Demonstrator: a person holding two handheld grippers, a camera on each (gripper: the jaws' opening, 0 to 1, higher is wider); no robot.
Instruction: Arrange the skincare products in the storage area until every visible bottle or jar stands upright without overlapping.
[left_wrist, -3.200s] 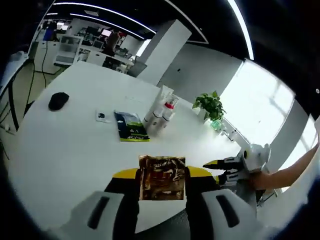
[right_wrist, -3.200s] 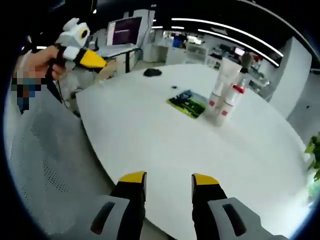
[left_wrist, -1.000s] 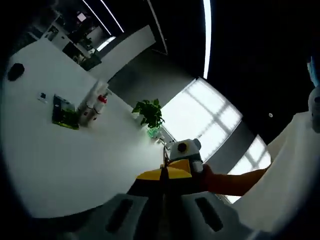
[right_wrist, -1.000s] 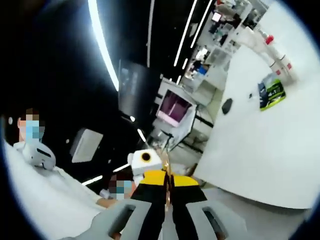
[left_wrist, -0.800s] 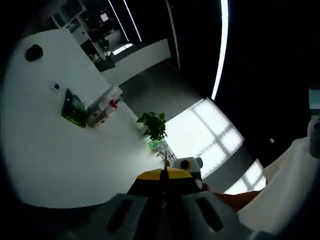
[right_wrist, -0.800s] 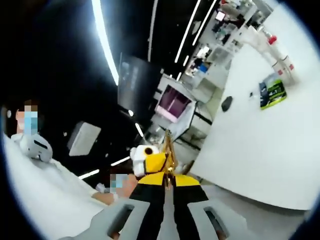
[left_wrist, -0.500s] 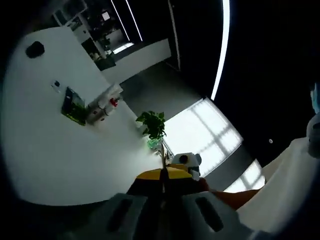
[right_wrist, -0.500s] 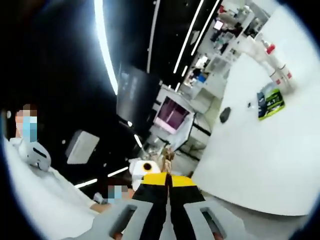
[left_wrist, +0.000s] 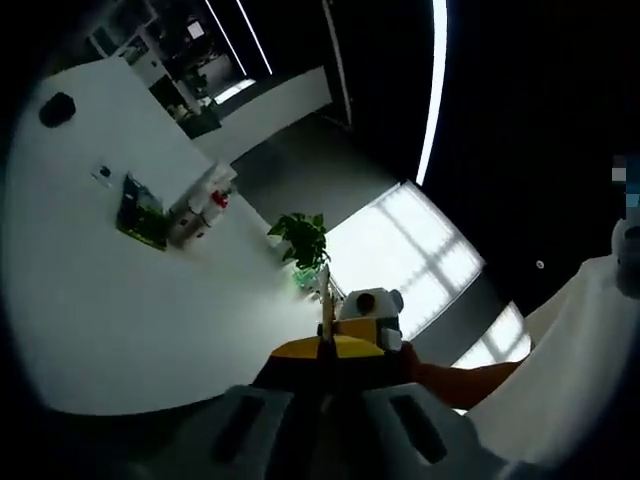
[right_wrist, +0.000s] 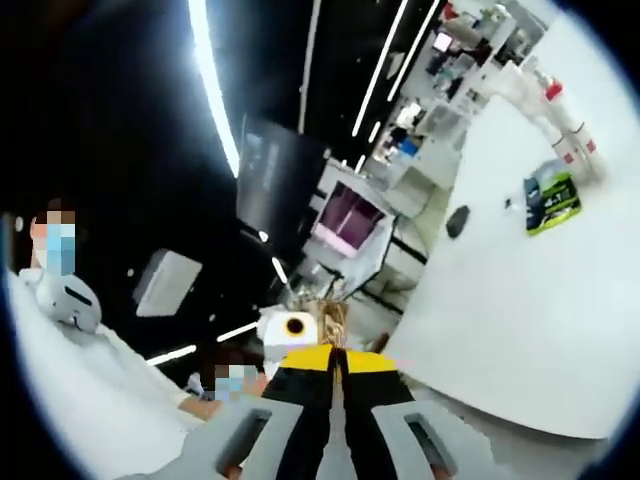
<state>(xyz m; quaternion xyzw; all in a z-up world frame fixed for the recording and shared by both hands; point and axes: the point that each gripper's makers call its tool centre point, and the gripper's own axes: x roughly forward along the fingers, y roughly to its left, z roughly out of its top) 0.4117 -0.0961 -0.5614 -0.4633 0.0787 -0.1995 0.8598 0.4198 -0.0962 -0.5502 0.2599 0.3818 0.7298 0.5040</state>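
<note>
My left gripper (left_wrist: 327, 349) is shut on a thin brown sachet (left_wrist: 323, 300), seen edge-on and sticking up between the yellow jaw tips. My right gripper (right_wrist: 335, 359) faces it and is shut on the same sachet (right_wrist: 331, 320) from the opposite edge. Each gripper shows just behind the sachet in the other's view: the right gripper (left_wrist: 364, 312) in the left gripper view, the left gripper (right_wrist: 292, 328) in the right gripper view. Far off on the white table (left_wrist: 110, 300) stand white bottles with red caps (left_wrist: 201, 205) (right_wrist: 558, 108) beside a flat green packet (left_wrist: 140, 212) (right_wrist: 553, 204).
A black mouse (left_wrist: 57, 108) (right_wrist: 456, 221) and a small dark item (left_wrist: 102, 171) lie on the table. A potted plant (left_wrist: 303, 238) stands at its far edge by the bright window. A person's sleeve (left_wrist: 590, 340) is at the right; a monitor (right_wrist: 345, 220) stands behind.
3.2 s ago the right gripper hung open over the table edge; now it is shut on the sachet. Over the last second both views only swayed; both grips hold.
</note>
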